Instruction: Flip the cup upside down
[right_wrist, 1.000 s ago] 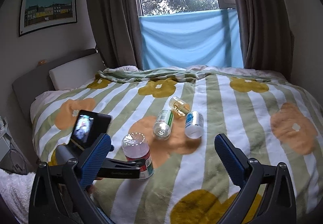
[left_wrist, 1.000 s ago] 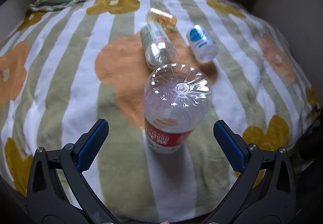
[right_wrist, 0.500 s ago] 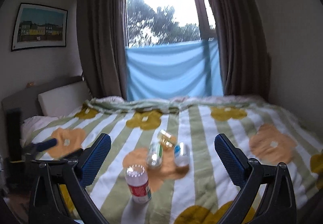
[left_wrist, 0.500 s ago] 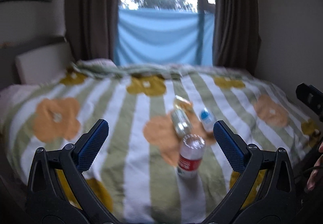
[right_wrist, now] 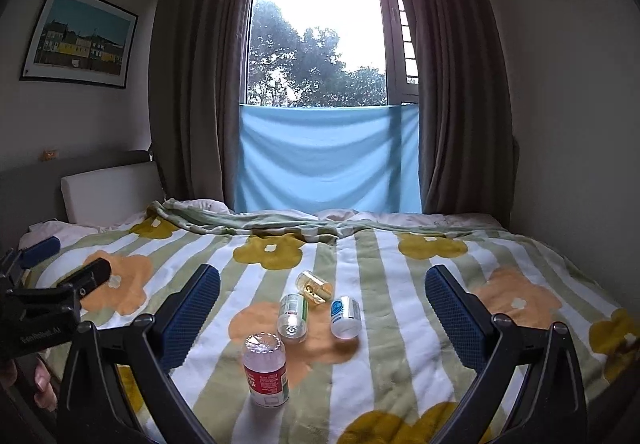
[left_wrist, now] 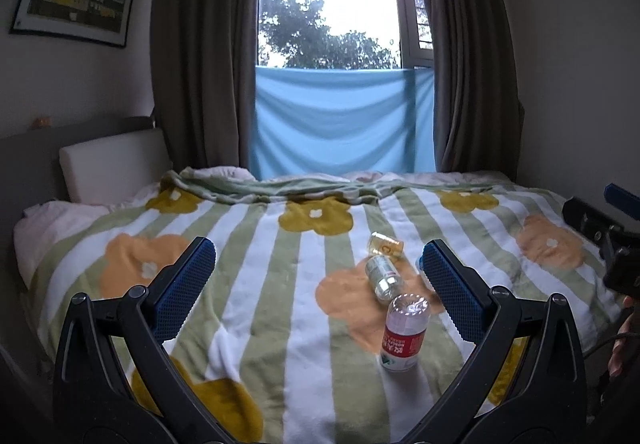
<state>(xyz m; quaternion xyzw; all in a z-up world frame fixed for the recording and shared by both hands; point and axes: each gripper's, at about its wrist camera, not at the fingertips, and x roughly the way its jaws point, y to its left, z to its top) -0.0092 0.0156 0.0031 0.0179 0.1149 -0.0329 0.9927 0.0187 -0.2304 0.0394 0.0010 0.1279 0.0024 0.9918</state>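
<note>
Between the blue pads of the left gripper (left_wrist: 316,284), nothing but air: spread wide, held well above the blanket, clear of every object. Same on the other side, right gripper (right_wrist: 322,310) splayed open and empty, raised over the near edge of the bed. Just ahead and below, standing on its neck with the ridged base up, the red-labelled bottle (right_wrist: 266,372), planted where an orange flower meets a green stripe of the flowered blanket (right_wrist: 400,344); from the left wrist view, sitting near the inner side of the right-hand pad (left_wrist: 403,332). A little beyond it, lying on its side, a clear bottle with a green-and-white label (right_wrist: 293,315), base towards the cameras. Just beside that, to the right, a white bottle with a blue round mark (right_wrist: 345,316), also toppled, mostly hidden behind a pad in the left view. Behind those two, touching or nearly touching the clear one, a small amber jar (right_wrist: 314,286) on its side. Further out, a rumpled fold of blanket across the far end, a white pillow (right_wrist: 108,187) against the grey headboard, a blue cloth (right_wrist: 328,159) hung across the lower window between dark curtains (right_wrist: 196,83), trees beyond the glass, and a framed picture (right_wrist: 78,37) on the left wall. At the left edge of the right view, part of the other gripper's black body, with fingers (right_wrist: 42,384) of the hand carrying it.
</note>
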